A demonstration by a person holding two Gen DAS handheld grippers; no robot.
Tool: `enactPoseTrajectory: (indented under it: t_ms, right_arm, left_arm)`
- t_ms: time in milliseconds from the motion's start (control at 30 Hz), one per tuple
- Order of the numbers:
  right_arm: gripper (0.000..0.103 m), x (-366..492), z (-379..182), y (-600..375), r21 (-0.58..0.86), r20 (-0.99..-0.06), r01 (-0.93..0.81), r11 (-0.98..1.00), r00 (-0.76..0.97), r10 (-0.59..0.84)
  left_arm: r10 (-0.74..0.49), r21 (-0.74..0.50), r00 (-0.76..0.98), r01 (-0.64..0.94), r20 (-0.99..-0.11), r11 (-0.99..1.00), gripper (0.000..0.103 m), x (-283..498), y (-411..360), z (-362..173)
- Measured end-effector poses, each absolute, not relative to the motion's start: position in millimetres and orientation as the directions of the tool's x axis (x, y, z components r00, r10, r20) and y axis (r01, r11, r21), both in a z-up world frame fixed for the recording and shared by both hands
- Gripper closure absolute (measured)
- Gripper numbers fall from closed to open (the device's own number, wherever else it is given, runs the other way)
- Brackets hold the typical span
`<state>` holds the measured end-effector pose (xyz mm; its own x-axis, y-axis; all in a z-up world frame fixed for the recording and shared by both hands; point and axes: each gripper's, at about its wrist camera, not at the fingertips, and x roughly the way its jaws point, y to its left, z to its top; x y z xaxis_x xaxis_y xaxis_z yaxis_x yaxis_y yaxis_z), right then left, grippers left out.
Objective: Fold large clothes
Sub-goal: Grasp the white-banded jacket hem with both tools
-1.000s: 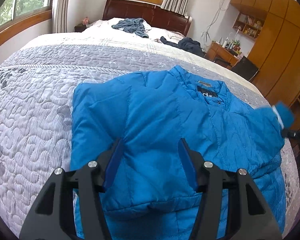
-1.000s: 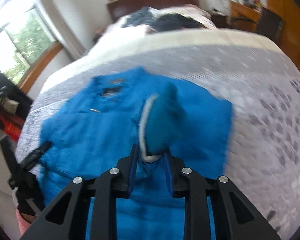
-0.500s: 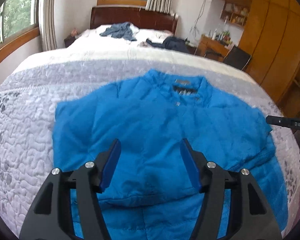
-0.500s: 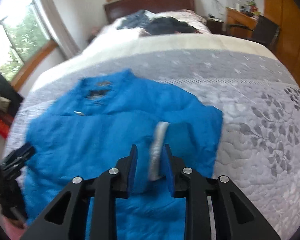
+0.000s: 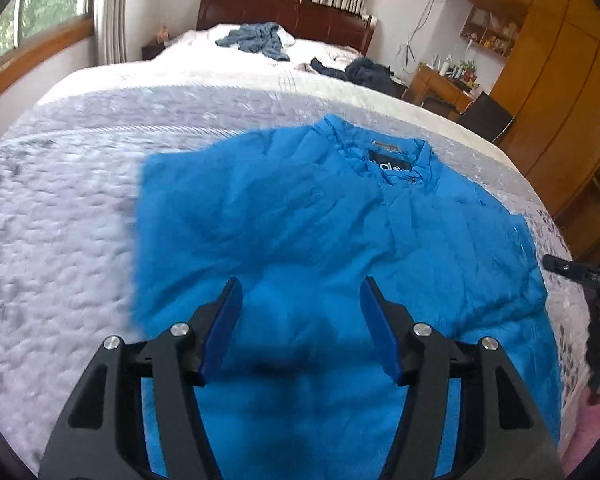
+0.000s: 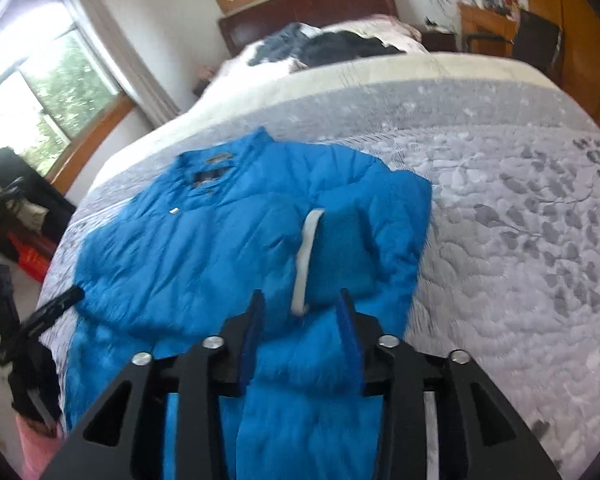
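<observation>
- Bedroom: my two grippers hover over a bed [image 5: 52, 208] under a grey quilt, with a dark headboard [image 5: 284, 12], windows and wooden wardrobes [image 5: 560, 80] beyond.
- A blue jacket [image 5: 308, 216] lies flat on the quilt, collar pointing away from me, straight ahead of both grippers.
- My left gripper [image 5: 300, 300] has its jaws spread wide with nothing between them; jacket fabric lies below the gap.
- My right gripper [image 6: 302, 312] has its jaws parted. The sleeve cuff [image 6: 332, 256], edged with a white band, lies just past the tips, folded over the jacket's body.
- Loose dark clothes [image 6: 340, 46] sit far ahead, near the headboard.
</observation>
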<state>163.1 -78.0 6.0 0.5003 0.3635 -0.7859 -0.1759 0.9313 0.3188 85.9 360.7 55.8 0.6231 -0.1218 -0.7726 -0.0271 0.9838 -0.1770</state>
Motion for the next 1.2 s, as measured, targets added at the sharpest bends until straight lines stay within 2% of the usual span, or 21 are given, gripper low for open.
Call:
enactPoseTrajectory:
  t_ms: [467, 633, 833, 1033, 1200]
  right_arm:
    - [0.042, 8.3, 0.1, -105.8, 0.303, -0.803, -0.272, 0.913, 0.443, 0.399]
    - [0.037, -34.8, -5.3, -114.4, 0.325, -0.794, -0.274, 0.905, 0.44, 0.419]
    - [0.034, -74.9, -20.1, -111.9, 0.324, -0.813, -0.27, 0.907, 0.411, 0.413]
    - [0.033, -102.9, -41.4, -112.9, 0.378, -0.812, -0.249, 0.892, 0.373, 0.448]
    - [0.032, -114.9, -58.2, -112.6, 0.409, -0.819, -0.216, 0.887, 0.342, 0.461]
  left_arm:
    - [-0.092, -0.141, 0.556, -0.046, -0.826, 0.989, 0.03, -70.7, 393.4, 47.8]
    - [-0.152, -0.218, 0.531, -0.063, -0.834, 0.974, 0.028, -111.8, 399.2, 37.3]
    - [-0.156, -0.234, 0.511, -0.091, -0.845, 0.968, 0.025, -155.0, 402.2, 25.6]
    - [-0.29, -0.366, 0.48, -0.071, -0.828, 0.928, 0.024, -177.6, 400.2, 13.3]
    - [-0.331, -0.392, 0.465, -0.037, -0.821, 0.919, 0.024, -177.9, 388.5, 6.0]
